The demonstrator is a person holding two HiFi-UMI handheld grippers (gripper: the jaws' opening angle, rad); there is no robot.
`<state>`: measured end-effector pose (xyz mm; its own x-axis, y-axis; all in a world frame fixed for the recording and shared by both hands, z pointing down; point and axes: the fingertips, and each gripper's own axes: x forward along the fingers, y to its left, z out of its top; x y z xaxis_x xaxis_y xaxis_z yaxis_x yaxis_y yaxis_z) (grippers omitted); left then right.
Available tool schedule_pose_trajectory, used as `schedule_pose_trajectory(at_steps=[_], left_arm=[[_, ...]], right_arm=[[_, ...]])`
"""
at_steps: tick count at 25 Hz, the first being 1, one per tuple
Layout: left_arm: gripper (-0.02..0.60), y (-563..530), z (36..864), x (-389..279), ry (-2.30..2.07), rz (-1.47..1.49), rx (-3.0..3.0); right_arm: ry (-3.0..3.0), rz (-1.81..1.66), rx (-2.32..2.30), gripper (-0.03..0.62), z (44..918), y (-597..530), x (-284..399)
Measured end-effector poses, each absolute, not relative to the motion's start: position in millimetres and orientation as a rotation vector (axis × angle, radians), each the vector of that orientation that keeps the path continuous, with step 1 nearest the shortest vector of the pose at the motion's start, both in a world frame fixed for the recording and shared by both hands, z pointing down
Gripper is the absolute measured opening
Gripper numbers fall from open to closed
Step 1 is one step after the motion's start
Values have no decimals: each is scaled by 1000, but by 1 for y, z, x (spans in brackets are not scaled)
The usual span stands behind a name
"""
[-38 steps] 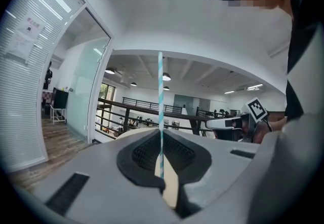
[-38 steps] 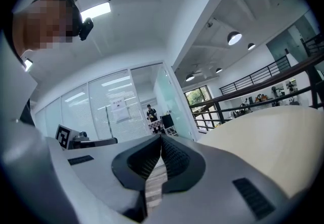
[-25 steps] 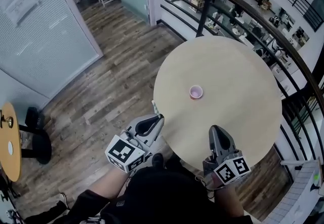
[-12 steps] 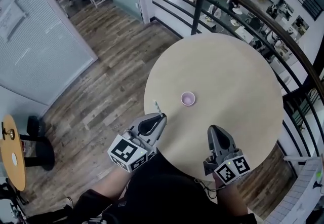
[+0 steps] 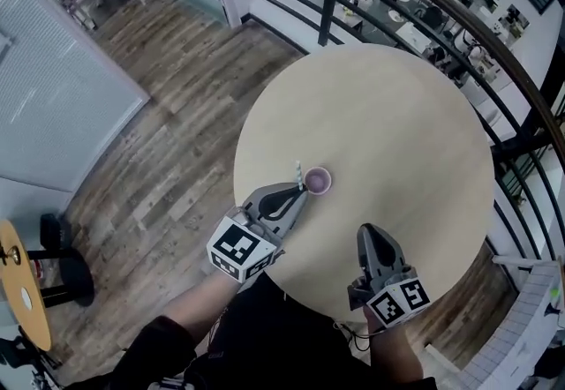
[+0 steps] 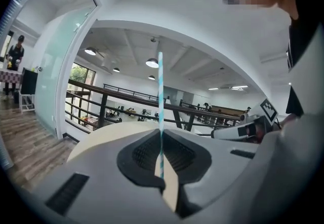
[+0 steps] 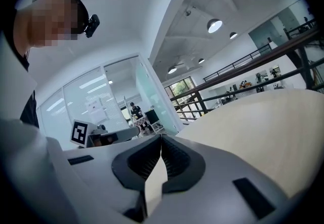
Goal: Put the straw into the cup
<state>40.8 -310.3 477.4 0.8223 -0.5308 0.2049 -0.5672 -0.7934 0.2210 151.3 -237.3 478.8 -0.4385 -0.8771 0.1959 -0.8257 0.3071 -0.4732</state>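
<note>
Two grippers show in my head view, both over the near side of the round table (image 5: 397,115). My left gripper (image 5: 298,193) has its jaws clamped on the straw (image 5: 298,174), which is white with blue stripes (in the left gripper view it stands upright between the jaws, rising well above them). The cup (image 5: 317,180), small and pink, sits upright on the table toward its left side. The straw is just beside the cup's left rim; I cannot tell whether they touch. My right gripper (image 5: 370,230) is over the table's near edge, apart from the cup, its jaws pressed together with nothing between them.
</note>
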Motion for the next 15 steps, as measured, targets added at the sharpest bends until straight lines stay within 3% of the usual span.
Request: schedule_pose_trajectory(at_steps=[15], left_arm=[[17,-355,573,80,-786,312,2691]], right_arm=[[2409,-926,-1644,21,532,-260,170]])
